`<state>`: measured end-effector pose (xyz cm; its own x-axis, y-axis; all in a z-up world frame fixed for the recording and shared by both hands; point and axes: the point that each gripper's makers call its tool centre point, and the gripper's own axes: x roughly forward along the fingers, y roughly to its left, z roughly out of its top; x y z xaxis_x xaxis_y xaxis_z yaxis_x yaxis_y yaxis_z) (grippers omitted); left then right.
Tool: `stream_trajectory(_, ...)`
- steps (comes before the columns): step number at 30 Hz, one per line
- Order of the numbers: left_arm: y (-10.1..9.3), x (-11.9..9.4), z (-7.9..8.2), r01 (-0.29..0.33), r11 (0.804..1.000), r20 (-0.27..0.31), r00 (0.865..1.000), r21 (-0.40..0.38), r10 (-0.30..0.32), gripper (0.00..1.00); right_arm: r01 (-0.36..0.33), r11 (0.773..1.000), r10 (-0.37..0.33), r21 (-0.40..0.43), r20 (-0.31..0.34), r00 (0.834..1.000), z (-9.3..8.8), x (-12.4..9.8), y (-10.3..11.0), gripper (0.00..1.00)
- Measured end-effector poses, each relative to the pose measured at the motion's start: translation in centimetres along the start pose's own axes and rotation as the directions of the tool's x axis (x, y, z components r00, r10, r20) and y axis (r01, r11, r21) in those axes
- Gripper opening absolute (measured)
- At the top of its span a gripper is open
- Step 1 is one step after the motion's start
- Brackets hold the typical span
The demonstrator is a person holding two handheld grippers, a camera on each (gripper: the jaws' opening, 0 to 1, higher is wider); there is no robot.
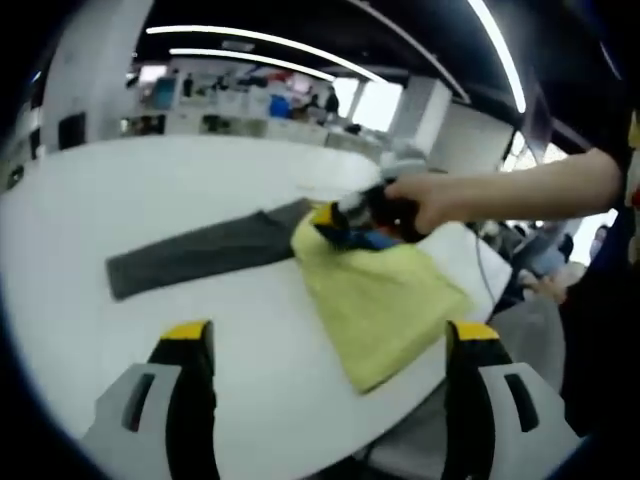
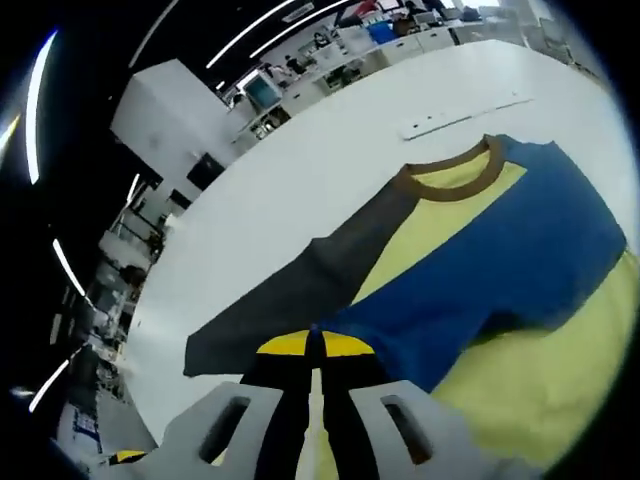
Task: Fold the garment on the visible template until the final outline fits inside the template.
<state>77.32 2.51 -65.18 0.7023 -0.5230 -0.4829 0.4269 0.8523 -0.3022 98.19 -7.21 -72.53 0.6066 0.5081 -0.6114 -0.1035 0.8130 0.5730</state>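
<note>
Two grippers, one garment [image 1: 375, 300] on the white table [image 1: 200, 180]. Your left gripper [image 1: 330, 335] hovers over the table edge, jaws spread wide with nothing between them, yellow tips well apart, near the yellow body of the garment but not touching it. In the left gripper view the garment lies ahead: yellow body toward the table edge, dark grey sleeve [image 1: 200, 255] stretched out flat to the left. Your hand [image 1: 440, 205] reaches in from the right holding the right gripper [image 1: 345, 220] down at the garment's top edge, where yellow meets blue fabric. In the right gripper view, your right gripper [image 2: 314, 345] has its yellow-tipped jaws pressed together, clamped on the edge of the blue sleeve [image 2: 520, 260] where it meets the grey sleeve [image 2: 290, 300]. Blue sleeve lies across the yellow chest; brown collar [image 2: 450, 180] sits beyond, flat on the table [image 2: 330, 160]. Whether a template is marked on the table cannot be told. Blurry shelves and desks in the background.
</note>
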Motion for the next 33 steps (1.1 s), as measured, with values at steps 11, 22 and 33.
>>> stream_trajectory(11, 0.6, 0.1, -0.9, -0.007, 1.0, -0.02, 1.0, -0.02, 0.007, 0.91, 0.016, 0.999, -0.016, 0.048, -0.006, 1.0, -1.2, 1.9, -0.4, 0.03)
stream_trajectory(22, 1.0, 0.6, -0.9, -0.005, 1.0, -0.025, 1.0, -0.022, 0.005, 0.91, 0.019, 1.0, -0.019, -0.002, -0.02, 1.0, -1.5, 3.0, -0.7, 0.03)
stream_trajectory(33, 1.0, 0.9, -1.4, -0.002, 1.0, -0.039, 0.999, -0.024, 0.001, 0.91, 0.007, 0.999, -0.008, -0.047, -0.033, 0.999, -2.0, 3.2, -0.3, 0.03)
